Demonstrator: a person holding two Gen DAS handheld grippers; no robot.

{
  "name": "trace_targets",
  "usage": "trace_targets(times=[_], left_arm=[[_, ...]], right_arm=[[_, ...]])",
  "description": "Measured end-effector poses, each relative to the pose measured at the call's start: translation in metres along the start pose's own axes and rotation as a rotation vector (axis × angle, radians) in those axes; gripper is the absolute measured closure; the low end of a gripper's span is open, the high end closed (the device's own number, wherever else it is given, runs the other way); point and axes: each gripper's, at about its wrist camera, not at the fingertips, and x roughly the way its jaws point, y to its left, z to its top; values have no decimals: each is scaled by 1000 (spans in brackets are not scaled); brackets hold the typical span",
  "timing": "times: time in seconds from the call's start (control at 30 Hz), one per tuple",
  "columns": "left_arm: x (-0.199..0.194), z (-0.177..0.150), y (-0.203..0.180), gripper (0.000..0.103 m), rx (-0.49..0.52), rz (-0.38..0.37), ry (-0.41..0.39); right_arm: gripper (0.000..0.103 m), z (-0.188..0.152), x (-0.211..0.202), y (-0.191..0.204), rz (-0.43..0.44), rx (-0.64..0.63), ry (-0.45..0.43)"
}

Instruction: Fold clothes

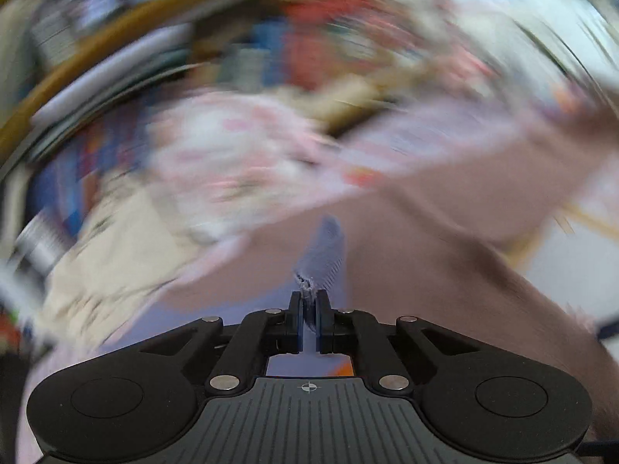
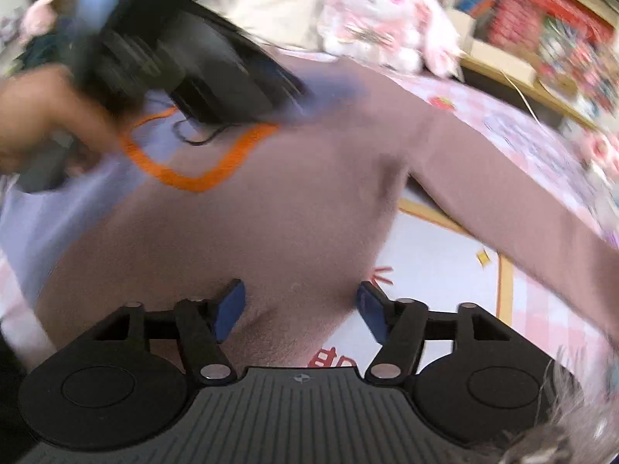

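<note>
A mauve-brown sweater [image 2: 271, 212] with a lavender panel and an orange neckline trim [image 2: 185, 178] lies spread on a pink patterned bed cover [image 2: 541, 147]. One sleeve [image 2: 522, 201] stretches to the right. My right gripper [image 2: 300, 309] is open, its blue pads either side of the sweater's lower edge. My left gripper [image 1: 308, 309] is shut on a lavender ribbed edge of the sweater [image 1: 325, 247]; its view is heavily blurred. The left gripper also shows in the right wrist view [image 2: 185, 50], held in a hand above the neckline.
A pink and white plush rabbit [image 2: 379, 11] sits at the head of the bed. Cream fabric [image 2: 271, 11] lies beside it. Shelves with colourful boxes [image 2: 549, 31] run along the right. A white mat with yellow border [image 2: 445, 255] lies under the sweater.
</note>
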Motion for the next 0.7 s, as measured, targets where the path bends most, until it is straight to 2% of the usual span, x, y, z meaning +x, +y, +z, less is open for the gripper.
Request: trace_targets(times=[0.13,0.23,0.27,0.4,0.57,0.67,0.7], left_arm=[[-34,-33,128,97,-313,157,-15],[-60,-82,223,98,-493,310,11],[-65,-97,245,98,-500,370,29],[-76,-140,299,98,-412,554,106],[-60,-169,332,97,-423,567,165],[-51,-180,344,88,-421,588,208],[-50,-184,346,73,-422,604,226]], right_arm=[[36,0,0,6,-51,51,16],[36,0,0,8,-77,89,18],[36,0,0,9,-84,97,18],[36,6,5,12,-115,140,47],[38,13,7,14,-153,196,91],[38,14,8,16,-173,221,102],[38,14,8,16,-178,231,104]])
